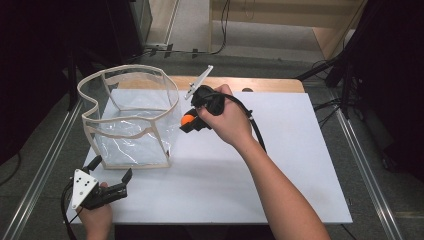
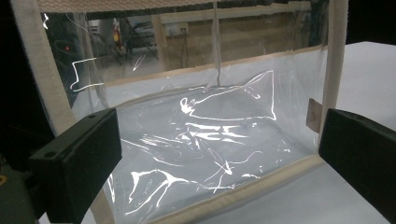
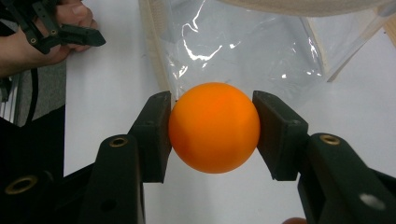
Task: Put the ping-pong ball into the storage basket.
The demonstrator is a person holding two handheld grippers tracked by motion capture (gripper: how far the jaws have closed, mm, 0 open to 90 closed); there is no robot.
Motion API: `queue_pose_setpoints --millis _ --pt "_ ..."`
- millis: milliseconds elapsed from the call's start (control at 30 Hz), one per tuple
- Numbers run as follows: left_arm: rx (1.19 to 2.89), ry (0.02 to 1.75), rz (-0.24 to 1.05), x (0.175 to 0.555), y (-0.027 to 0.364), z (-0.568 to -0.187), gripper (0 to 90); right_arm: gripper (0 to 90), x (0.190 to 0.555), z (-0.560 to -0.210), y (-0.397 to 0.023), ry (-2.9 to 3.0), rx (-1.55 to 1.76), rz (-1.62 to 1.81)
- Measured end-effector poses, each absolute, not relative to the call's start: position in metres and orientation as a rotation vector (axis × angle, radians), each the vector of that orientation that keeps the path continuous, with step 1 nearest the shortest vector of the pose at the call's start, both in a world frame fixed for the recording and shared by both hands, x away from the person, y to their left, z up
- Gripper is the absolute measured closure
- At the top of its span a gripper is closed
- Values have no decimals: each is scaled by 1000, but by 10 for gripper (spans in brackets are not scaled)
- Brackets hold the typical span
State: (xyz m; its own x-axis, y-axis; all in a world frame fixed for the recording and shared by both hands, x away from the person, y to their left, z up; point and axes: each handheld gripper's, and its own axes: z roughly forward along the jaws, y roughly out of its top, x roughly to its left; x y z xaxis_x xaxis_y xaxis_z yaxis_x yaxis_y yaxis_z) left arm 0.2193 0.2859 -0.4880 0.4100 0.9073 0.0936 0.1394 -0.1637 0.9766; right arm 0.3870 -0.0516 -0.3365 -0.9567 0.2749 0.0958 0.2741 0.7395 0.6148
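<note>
An orange ball [image 3: 214,127] sits squeezed between the two black jaws of my right gripper [image 3: 213,133], which is shut on it. In the high view that gripper [image 1: 188,121] holds the ball [image 1: 187,120] just right of a clear plastic bag with beige trim [image 1: 131,118], standing upright on the white table [image 1: 280,165]. My left gripper [image 1: 111,170] rests near the table's front left corner, jaws wide apart and empty, facing the bag's near wall [image 2: 205,140].
A wooden board [image 1: 270,85] runs along the table's far edge. Metal rails [image 1: 367,175] flank the table on both sides. Cables lie on the floor at the back and right. The white surface right of my right forearm is bare.
</note>
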Motion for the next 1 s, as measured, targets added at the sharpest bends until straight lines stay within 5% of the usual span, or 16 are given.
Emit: queue_pose_setpoints --millis 1000 --pt "1598 947 897 219 286 -488 1 476 394 -315 -48 2916 462 1048"
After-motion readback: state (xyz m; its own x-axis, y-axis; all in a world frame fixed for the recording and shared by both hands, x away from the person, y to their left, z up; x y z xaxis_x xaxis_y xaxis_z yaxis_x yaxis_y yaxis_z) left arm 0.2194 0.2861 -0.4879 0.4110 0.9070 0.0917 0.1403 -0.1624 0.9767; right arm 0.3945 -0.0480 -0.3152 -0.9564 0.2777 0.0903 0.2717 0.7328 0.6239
